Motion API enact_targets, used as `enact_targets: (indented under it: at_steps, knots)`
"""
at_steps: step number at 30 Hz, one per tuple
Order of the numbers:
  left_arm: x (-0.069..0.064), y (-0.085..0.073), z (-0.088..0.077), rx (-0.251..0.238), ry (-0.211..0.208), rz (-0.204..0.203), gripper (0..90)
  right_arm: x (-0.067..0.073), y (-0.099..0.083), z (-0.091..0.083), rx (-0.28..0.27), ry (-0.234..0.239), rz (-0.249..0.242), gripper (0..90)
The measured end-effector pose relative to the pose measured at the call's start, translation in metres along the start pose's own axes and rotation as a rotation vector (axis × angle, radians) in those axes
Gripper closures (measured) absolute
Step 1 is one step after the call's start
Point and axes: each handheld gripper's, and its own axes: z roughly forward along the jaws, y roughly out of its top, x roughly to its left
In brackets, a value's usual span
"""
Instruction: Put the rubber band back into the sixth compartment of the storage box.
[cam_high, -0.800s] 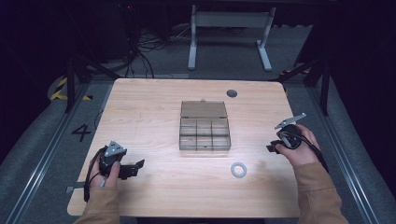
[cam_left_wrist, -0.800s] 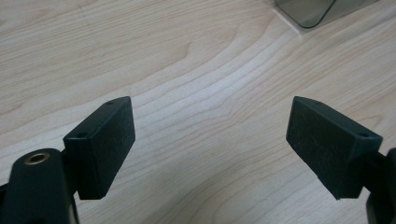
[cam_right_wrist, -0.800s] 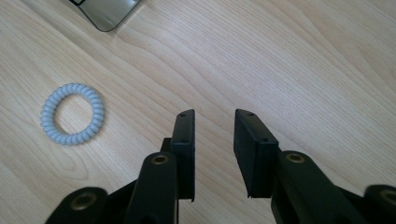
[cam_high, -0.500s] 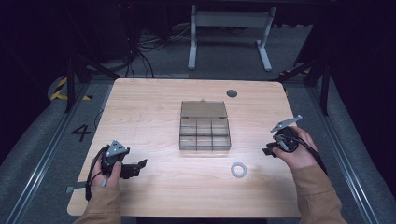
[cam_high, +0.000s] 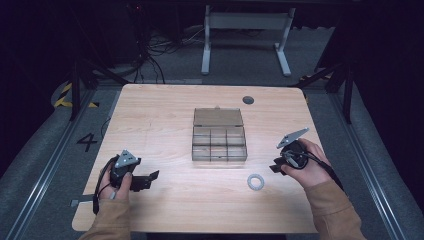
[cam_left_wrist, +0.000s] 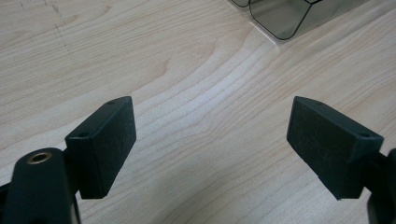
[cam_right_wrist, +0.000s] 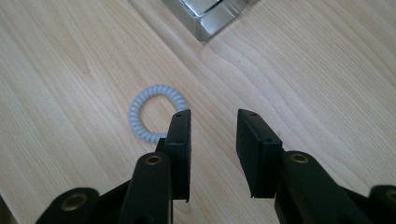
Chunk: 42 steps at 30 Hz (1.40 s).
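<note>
The table (cam_high: 165, 110) carries a clear box (cam_high: 219, 136) at its middle, cut off at the frame's edge in both gripper views. The left claw (cam_left_wrist: 212, 140) gapes wide over bare wood. The right claw (cam_right_wrist: 212, 149), parted and empty, hovers beside the white coiled ring (cam_right_wrist: 152, 112), one jaw hiding its rim.

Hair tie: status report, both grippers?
Right gripper open, empty, beside the spiral hair tie, not touching. Left gripper open, empty. Compartment box lid open. Nothing in the way.

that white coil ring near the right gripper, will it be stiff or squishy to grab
Probably squishy: the coil ring looks like a thin spiral loop, so it may flatten between the pads. It lies flat on the table, so it is unlikely to roll.
</note>
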Motion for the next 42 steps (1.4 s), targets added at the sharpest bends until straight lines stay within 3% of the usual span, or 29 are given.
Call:
enact_targets:
  at_steps: [23, 30, 42]
  knots:
    - [0.0, -0.001, -0.001, -0.003, 0.0, -0.003, 16.5, 0.022, 0.011, 0.004, 0.022, 0.071, -0.065, 65.0]
    - [0.0, -0.001, -0.001, -0.006, 0.002, -0.001, 16.5, 0.031, 0.015, 0.007, 0.024, 0.132, -0.09, 64.0]
    - [0.0, -0.002, -0.001, -0.006, 0.001, -0.002, 16.5, 0.038, 0.018, 0.016, 0.054, 0.168, -0.115, 62.9]
